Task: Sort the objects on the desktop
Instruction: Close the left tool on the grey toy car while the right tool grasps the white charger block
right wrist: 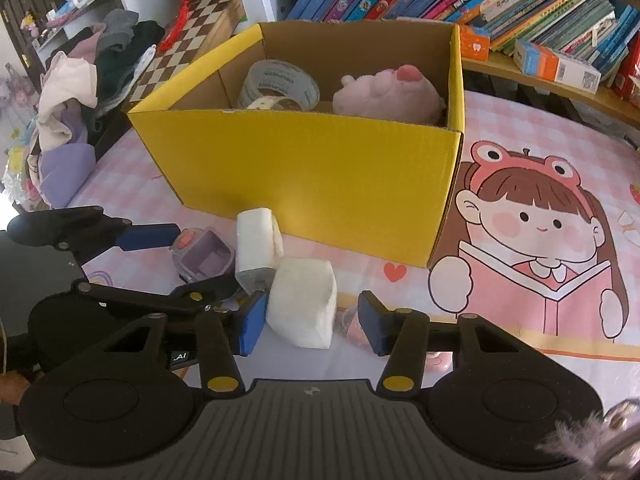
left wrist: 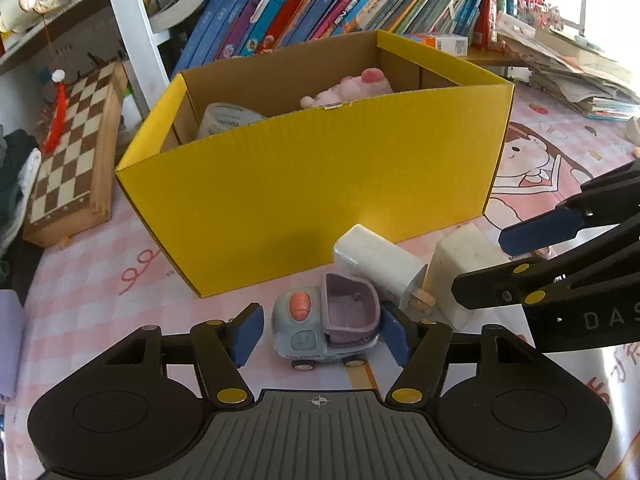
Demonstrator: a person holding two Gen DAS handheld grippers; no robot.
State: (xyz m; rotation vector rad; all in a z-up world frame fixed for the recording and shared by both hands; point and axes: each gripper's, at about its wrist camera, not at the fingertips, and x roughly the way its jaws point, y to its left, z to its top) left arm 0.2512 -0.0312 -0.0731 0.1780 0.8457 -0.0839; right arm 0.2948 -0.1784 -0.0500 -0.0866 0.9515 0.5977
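A small toy truck point(left wrist: 326, 330) with a purple bucket and orange knob sits between the fingers of my left gripper point(left wrist: 322, 334), which is open around it. In the right wrist view the truck point(right wrist: 202, 258) lies left of a white ice-lolly toy point(right wrist: 256, 246). My right gripper point(right wrist: 310, 326) is open around a white foam block point(right wrist: 304, 306). The lolly point(left wrist: 378, 264) and block point(left wrist: 460, 270) lie before the yellow box point(left wrist: 320, 184), which holds a tape roll point(right wrist: 278, 86) and a pink plush point(right wrist: 384, 94). The right gripper point(left wrist: 520, 256) reaches in from the right.
A pink cartoon-print mat point(right wrist: 540, 240) covers the table. A chessboard point(left wrist: 76, 152) leans at the left, books point(left wrist: 320, 4) line the shelf behind the box, and a pile of clothes point(right wrist: 80, 92) lies at the far left. A small pink item point(right wrist: 354, 330) sits under the right gripper.
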